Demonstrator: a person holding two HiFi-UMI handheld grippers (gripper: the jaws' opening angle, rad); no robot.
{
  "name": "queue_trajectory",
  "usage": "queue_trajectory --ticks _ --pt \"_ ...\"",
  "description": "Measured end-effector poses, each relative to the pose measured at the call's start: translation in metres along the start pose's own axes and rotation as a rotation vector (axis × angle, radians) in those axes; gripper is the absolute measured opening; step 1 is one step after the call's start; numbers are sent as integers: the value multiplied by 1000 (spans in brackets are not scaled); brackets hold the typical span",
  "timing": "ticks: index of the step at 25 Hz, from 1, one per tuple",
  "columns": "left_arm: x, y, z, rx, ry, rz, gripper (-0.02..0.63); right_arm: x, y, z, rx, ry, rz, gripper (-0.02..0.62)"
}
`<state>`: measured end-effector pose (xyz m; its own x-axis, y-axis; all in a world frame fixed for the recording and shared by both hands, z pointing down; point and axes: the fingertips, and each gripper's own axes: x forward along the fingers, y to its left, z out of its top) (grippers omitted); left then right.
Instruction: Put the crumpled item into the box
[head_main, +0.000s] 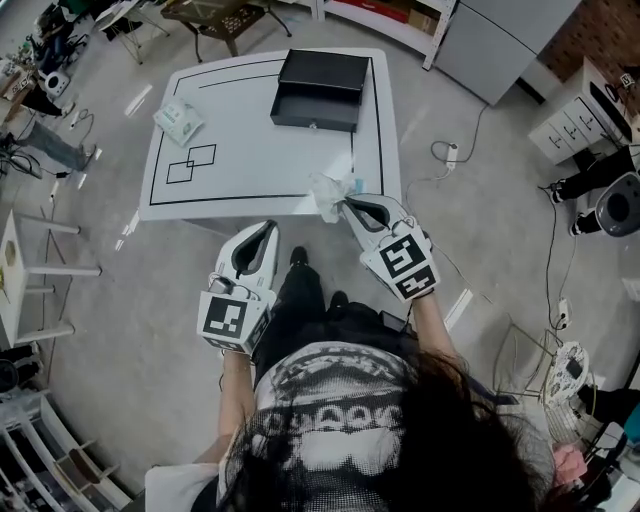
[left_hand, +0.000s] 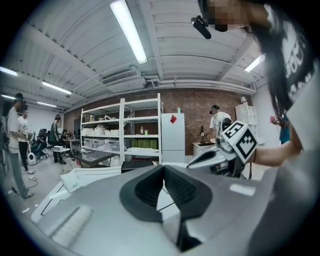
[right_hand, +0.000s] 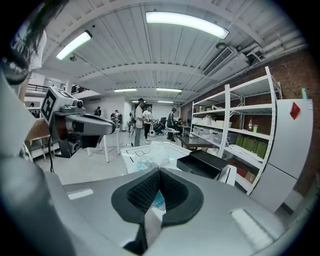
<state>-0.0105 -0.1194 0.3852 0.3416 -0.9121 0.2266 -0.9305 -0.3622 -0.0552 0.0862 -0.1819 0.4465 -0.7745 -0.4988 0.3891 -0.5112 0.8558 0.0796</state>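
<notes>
Right tool (head_main: 347, 204) is pinched shut on a crumpled clear plastic wrapper (head_main: 328, 188) at the near edge of the white tabletop (head_main: 250, 170), toward its right corner. In the right gripper view the tool (right_hand: 159, 171) has its tips together. A strip of the wrapper with blue print sits between the black ribbed pads (right_hand: 142, 192), and the rest bunches just past the tips (right_hand: 150, 159). The blue print can't be read. Can't tell whether the wrapper touches the tabletop or hangs just above it.

Left tool (head_main: 270, 226) is held off the tabletop, near its front edge and over the floor, left of the right tool. In the left gripper view (left_hand: 163, 167) its tips meet with nothing between them.

Black rectangular box (head_main: 320, 88) sits at the far right of the tabletop, well apart from the wrapper; it also shows beyond the wrapper in the right gripper view (right_hand: 205, 162). Small pale-green packet (head_main: 178, 120) lies at the far left of the tabletop, its print too small to read.

The tabletop has a black border line and two overlapping black square outlines (head_main: 190, 163). Each tool carries a cube with black-and-white square markers, left (head_main: 232, 318) and right (head_main: 405, 265). White refrigerator (left_hand: 172, 137) in the background carries a red diamond sticker (left_hand: 173, 119) with no legible text.
</notes>
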Motion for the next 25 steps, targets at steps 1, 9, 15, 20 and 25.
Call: queue_trajectory --ticks 1,9,15,20,25 --pt "4 0 -1 1 2 -5 0 1 -2 -1 1 2 -2 3" --pt "41 9 -1 1 2 -67 0 16 -30 -3 15 25 -47 3" --pt "75 36 10 12 -15 -110 0 45 -58 4 6 57 -71 3" --pt "94 74 20 19 -28 -117 0 83 -82 13 -14 92 -86 3" --pt "109 117 24 22 -34 -122 0 135 -103 22 -75 144 -89 3"
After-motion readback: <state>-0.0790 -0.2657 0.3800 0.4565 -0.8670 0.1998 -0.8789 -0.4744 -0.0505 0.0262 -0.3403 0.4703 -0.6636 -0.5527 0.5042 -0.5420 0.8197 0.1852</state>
